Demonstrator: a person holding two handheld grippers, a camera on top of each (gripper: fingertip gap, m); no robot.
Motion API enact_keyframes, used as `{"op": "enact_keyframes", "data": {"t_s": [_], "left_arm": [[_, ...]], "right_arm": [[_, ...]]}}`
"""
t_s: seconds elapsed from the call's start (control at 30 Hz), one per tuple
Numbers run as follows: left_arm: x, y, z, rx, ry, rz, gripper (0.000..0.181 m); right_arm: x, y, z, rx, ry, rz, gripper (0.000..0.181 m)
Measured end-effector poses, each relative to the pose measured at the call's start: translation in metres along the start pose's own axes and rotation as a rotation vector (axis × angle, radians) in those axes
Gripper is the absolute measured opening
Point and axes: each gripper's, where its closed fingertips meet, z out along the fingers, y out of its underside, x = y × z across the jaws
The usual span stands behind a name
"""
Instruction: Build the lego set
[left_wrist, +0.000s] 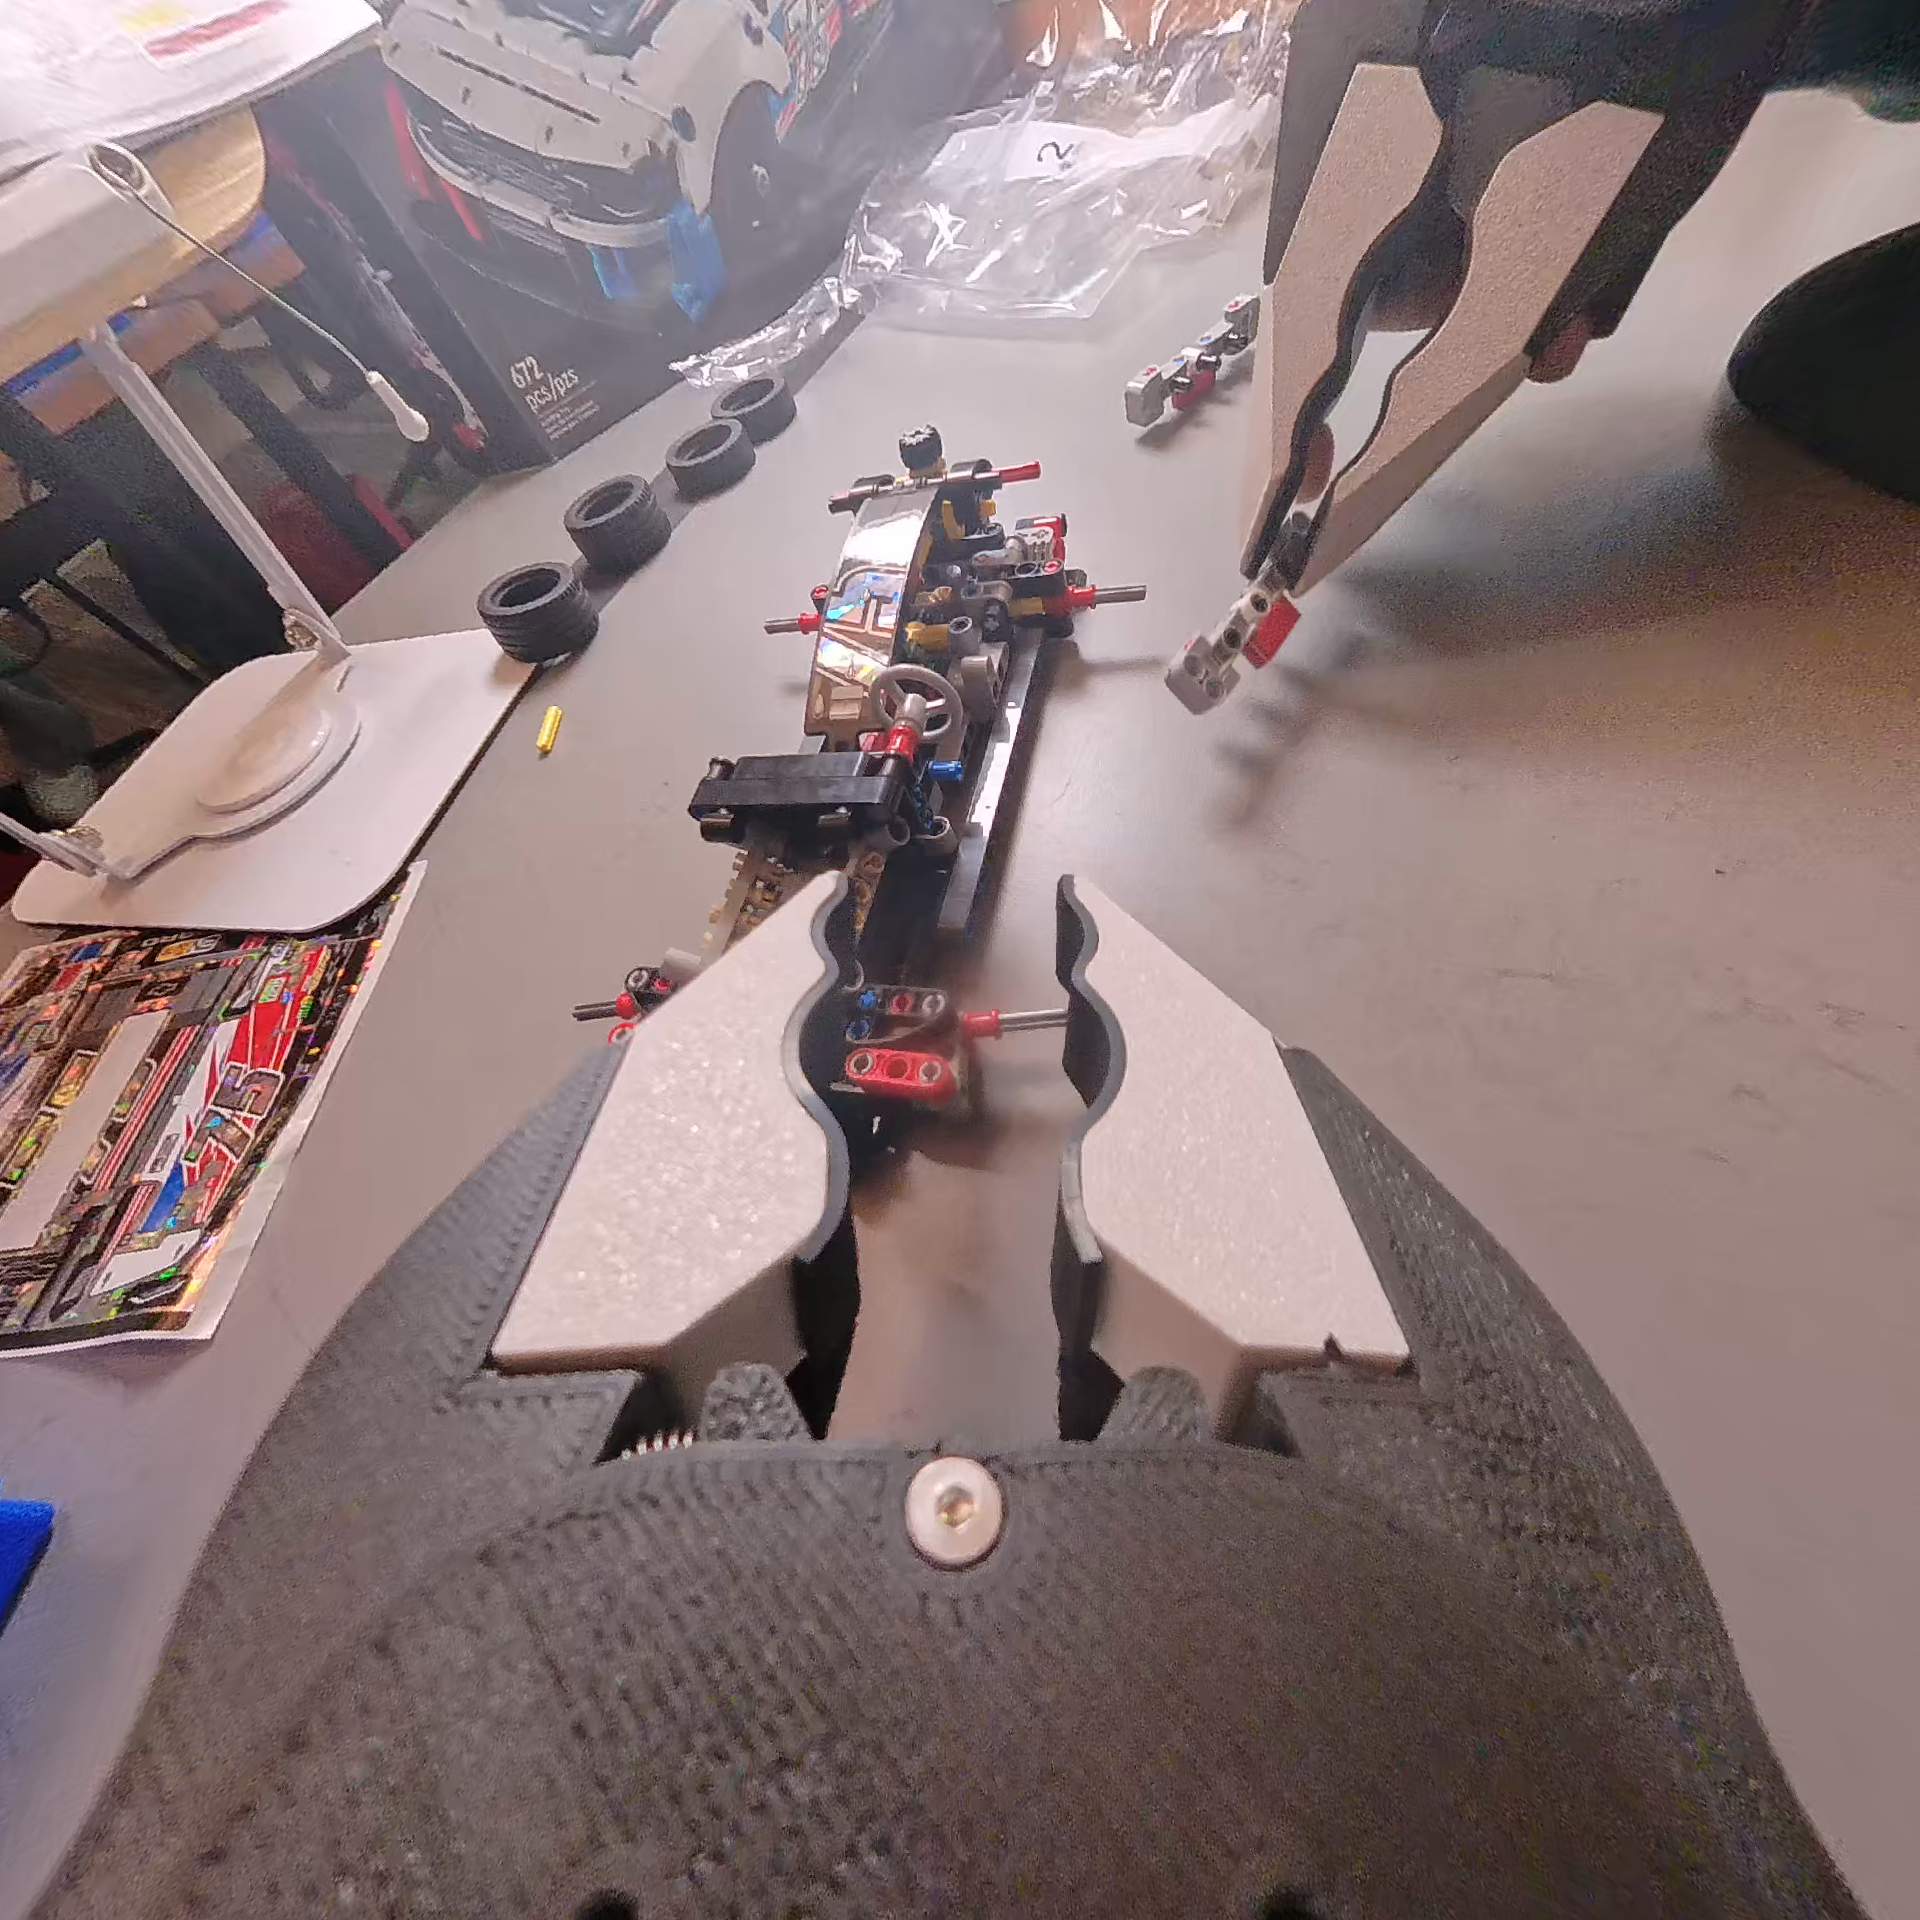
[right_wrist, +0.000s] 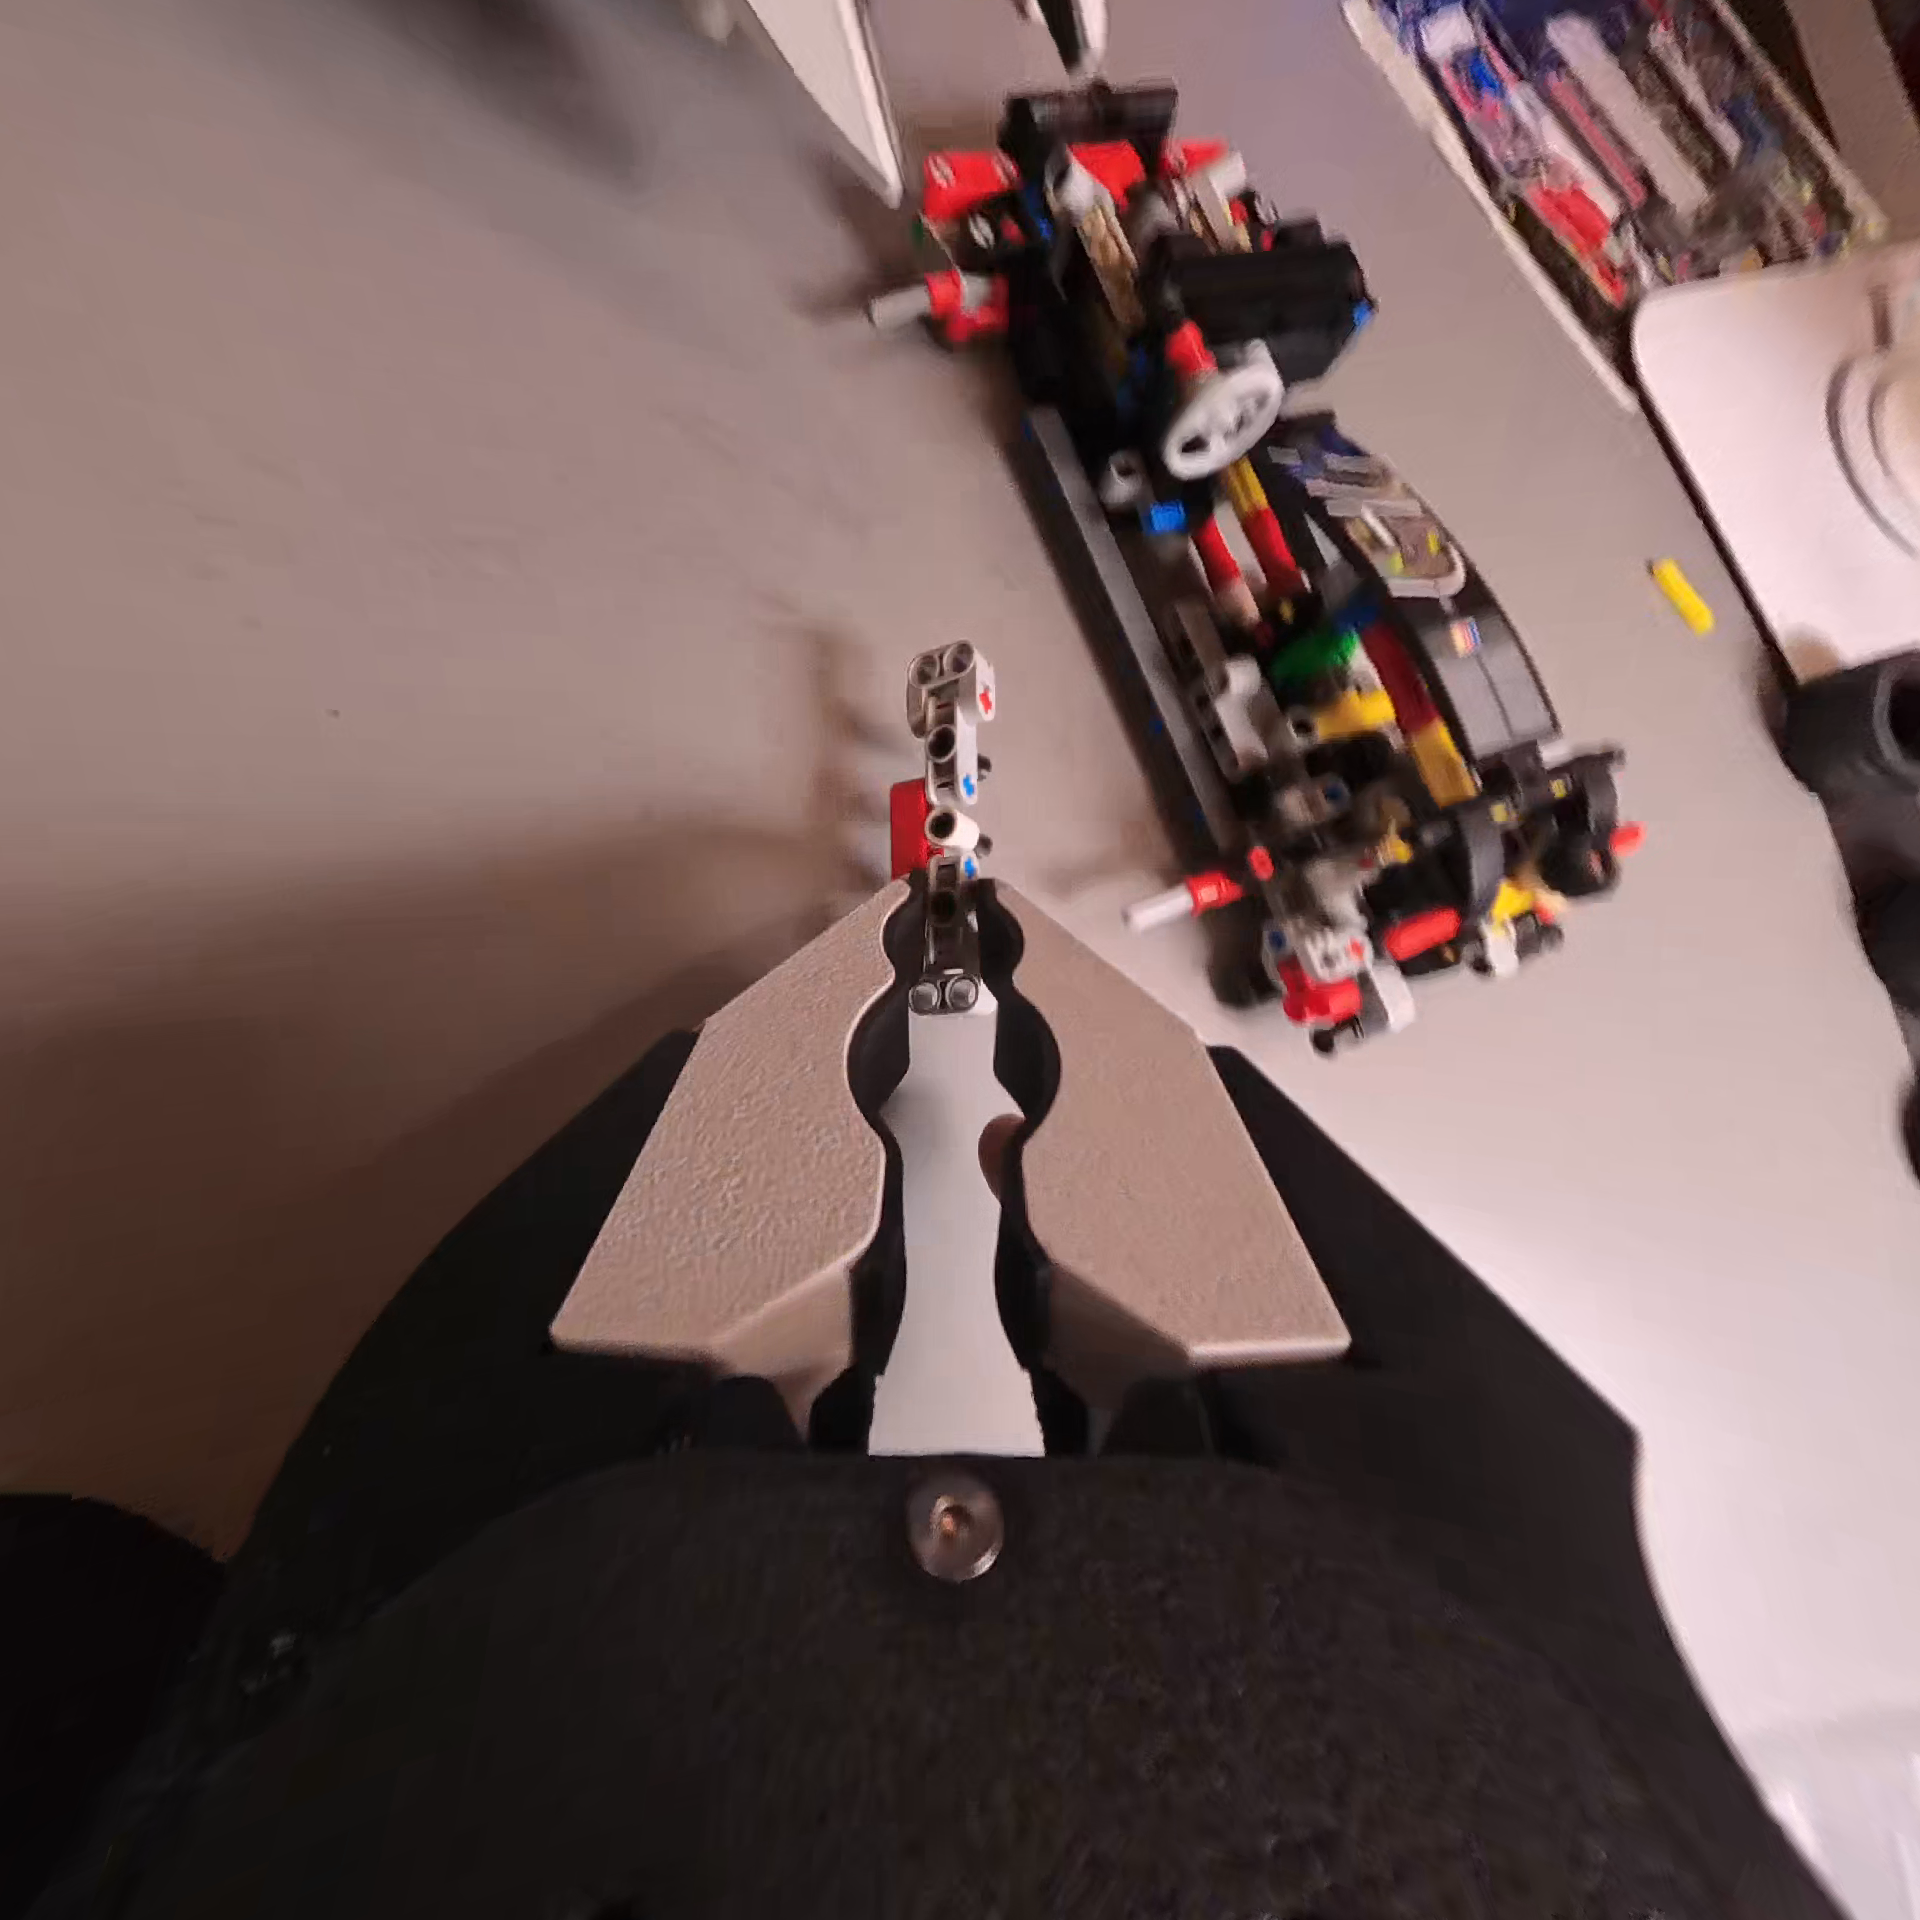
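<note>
The half-built car frame (left_wrist: 925, 665) lies lengthwise on the grey table (left_wrist: 1558, 987), running from the middle of the left wrist view down toward the lower centre. The left claw (left_wrist: 951, 914) sits at the near end of the frame with its two fingers spread wide, one on each side of the red beams and the thin axle there; it pinches nothing, though its left finger looks close against the frame's side.

In the upper right of the same view the right claw (left_wrist: 1283, 566) hangs above the table, pressed together on a small grey and red lego piece (left_wrist: 1231, 639) that sticks out past its tips, off to the right of the frame and apart from it. In the right wrist view this claw (right_wrist: 951, 904) points up the middle of the picture, the piece (right_wrist: 948, 748) jutting forward from its tips, with the frame (right_wrist: 1299, 582) blurred on the right.

Four black tyres (left_wrist: 618, 520) stand in a row left of the frame, near a yellow pin (left_wrist: 548, 727). A sticker sheet (left_wrist: 135, 1132) lies at the lower left, a white stand (left_wrist: 281, 769) above it, the set's box (left_wrist: 540, 260) at the upper left, clear bags (left_wrist: 1039, 218) at the top
</note>
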Motion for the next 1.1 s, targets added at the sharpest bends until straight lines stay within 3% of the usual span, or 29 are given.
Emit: {"op": "enact_keyframes", "data": {"t_s": [0.03, 0.23, 0.47, 0.63, 0.93, 1.1], "left_arm": [[0.000, 0.001, 0.000, -0.005, 0.003, 0.002, 0.036], [-0.004, 0.006, -0.001, -0.017, 0.014, -0.007, 0.036], [-0.004, 0.009, 0.002, -0.033, -0.006, 0.013, 0.036], [-0.010, 0.012, 0.004, -0.033, -0.036, -0.004, 0.042], [-0.009, 0.015, 0.008, -0.052, -0.035, 0.006, 0.045], [-0.011, 0.015, 0.006, -0.046, -0.041, 0.001, 0.044]], "right_arm": [[-0.003, -0.008, 0.005, 0.026, -0.006, -0.018, 0.007], [-0.007, -0.035, 0.036, 0.041, 0.009, -0.165, 0.008], [0.026, -0.031, 0.053, -0.085, 0.108, -0.352, 0.007], [0.027, -0.030, 0.058, -0.106, 0.155, -0.431, 0.012], [0.027, -0.041, 0.053, -0.044, 0.044, -0.284, 0.017], [0.026, -0.038, 0.059, -0.078, 0.056, -0.347, 0.010]]}}
